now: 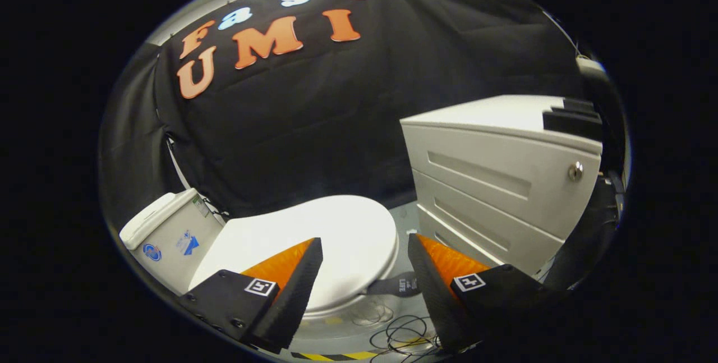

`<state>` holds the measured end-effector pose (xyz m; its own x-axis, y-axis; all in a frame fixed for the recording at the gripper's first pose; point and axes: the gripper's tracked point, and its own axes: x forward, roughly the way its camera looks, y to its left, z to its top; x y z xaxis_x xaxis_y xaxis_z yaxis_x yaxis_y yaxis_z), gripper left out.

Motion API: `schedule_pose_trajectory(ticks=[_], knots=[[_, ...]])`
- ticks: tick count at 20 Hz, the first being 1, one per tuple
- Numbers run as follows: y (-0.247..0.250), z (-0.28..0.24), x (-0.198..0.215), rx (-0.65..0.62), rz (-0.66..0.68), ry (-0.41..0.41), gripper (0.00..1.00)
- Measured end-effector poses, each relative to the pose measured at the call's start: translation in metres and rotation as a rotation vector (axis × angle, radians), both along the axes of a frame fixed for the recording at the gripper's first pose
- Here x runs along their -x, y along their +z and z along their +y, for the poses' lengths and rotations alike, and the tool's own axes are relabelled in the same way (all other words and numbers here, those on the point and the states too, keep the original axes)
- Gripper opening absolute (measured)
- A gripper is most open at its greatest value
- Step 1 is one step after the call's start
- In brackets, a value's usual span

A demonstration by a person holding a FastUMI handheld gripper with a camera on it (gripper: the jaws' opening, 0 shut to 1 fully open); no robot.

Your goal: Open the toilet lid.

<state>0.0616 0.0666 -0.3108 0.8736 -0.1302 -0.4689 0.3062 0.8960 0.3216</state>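
Floor (405, 214): pale grey, smooth. Toilet (336, 239) stands on it, lid down, tank (168, 234) at the booth wall. White drawer cabinet (493, 183) stands on the floor just beside the toilet, a narrow strip of floor between them. Thin dark cables (406, 338) lie looped on the floor by the toilet's front. Yellow-black striped tape (336, 356) runs along the floor near the cables.
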Motion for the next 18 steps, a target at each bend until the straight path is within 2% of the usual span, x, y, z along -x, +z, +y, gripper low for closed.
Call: schedule_pose_trajectory(ticks=[2,6,10,11,13,16,18], knots=[[-0.025,-0.012,0.006,0.013,0.047,-0.038,0.99],[-0.066,-0.013,0.013,-0.128,0.127,-0.177,0.99],[-0.072,-0.015,0.009,-0.143,0.129,-0.113,0.98],[-0.071,-0.013,0.009,-0.158,0.130,-0.083,0.92],[-0.072,-0.015,0.005,-0.208,0.131,-0.081,0.81],[-0.080,-0.015,0.016,-0.369,0.173,-0.117,0.73],[-0.084,-0.015,0.010,-0.416,0.158,-0.085,0.70]])
